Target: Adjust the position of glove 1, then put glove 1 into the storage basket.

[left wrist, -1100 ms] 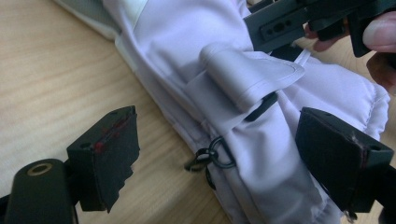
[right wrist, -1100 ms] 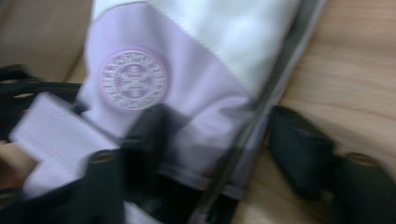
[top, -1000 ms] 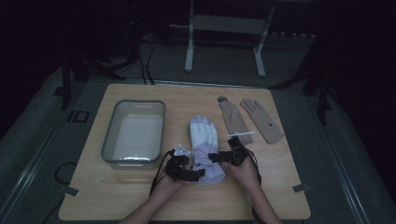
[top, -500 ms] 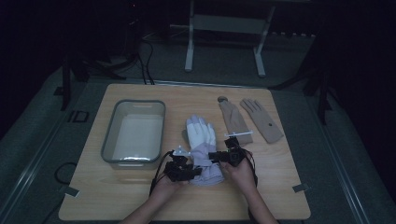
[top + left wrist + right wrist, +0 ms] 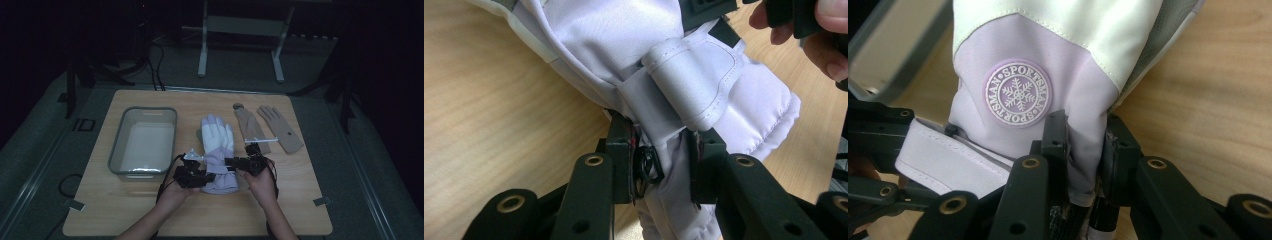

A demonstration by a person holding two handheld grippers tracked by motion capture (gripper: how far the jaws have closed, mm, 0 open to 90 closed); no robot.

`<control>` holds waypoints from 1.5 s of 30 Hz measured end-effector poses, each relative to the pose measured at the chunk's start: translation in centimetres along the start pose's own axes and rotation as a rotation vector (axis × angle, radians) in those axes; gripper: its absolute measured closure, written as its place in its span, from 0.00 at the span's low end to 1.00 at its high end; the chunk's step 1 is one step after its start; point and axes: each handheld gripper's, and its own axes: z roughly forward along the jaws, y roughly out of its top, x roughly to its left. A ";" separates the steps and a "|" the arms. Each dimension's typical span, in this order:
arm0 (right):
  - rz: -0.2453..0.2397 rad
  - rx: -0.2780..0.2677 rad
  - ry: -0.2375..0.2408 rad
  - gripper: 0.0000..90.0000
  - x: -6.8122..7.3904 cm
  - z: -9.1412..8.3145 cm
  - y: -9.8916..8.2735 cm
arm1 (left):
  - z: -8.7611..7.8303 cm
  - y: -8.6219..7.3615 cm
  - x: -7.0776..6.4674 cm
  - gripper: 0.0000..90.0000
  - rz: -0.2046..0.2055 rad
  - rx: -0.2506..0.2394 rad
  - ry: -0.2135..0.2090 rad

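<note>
A padded ski glove lies in the lower middle of the high view on a pale wood-grain worktop, fingers pointing toward the top of the frame. Its fingers are white, its back and cuff a soft lilac, quilted and puffy at the cuff end.

The left hand-held gripper, at the lower left of the glove, has just been closing and is clamped on the cuff. In the left gripper view its two black jaws pinch a fold of smooth lilac fabric at the lower centre of the frame, just below a stitched grey strap tab with rounded edges.

The right hand-held gripper, at the lower right of the glove, has likewise just been closing and grips the opposite edge of the cuff. In the right gripper view the fabric is squeezed between its jaws at lower centre. Just above them sits a round embroidered snowflake badge. A cream seam crosses the glove above it.

At the left of the high view stands a rectangular clear plastic tub with rounded corners, just beside the ski glove. At the upper right lie two flat, thin tan gloves, side by side and apart from the ski glove.
</note>
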 end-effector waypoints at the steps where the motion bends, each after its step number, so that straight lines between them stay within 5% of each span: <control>1: 0.000 0.000 0.000 0.84 0.0 0.0 0.0 | 0.0 0.0 0.0 0.78 0.000 0.000 0.000; 11: -0.021 -0.061 0.017 0.84 1.7 -1.5 2.0 | -2.7 2.0 0.3 0.78 0.027 -0.027 -0.003; 23: -0.095 -0.120 0.036 0.84 5.9 -1.8 6.2 | -7.9 4.2 2.0 0.78 0.051 -0.075 0.042; 33: -0.144 -0.125 0.057 0.84 9.6 0.1 9.2 | -12.0 4.4 4.5 0.78 0.047 -0.093 0.074; 45: -0.165 -0.100 0.119 0.84 13.4 4.6 11.5 | -16.3 3.1 8.3 0.78 0.016 -0.082 0.123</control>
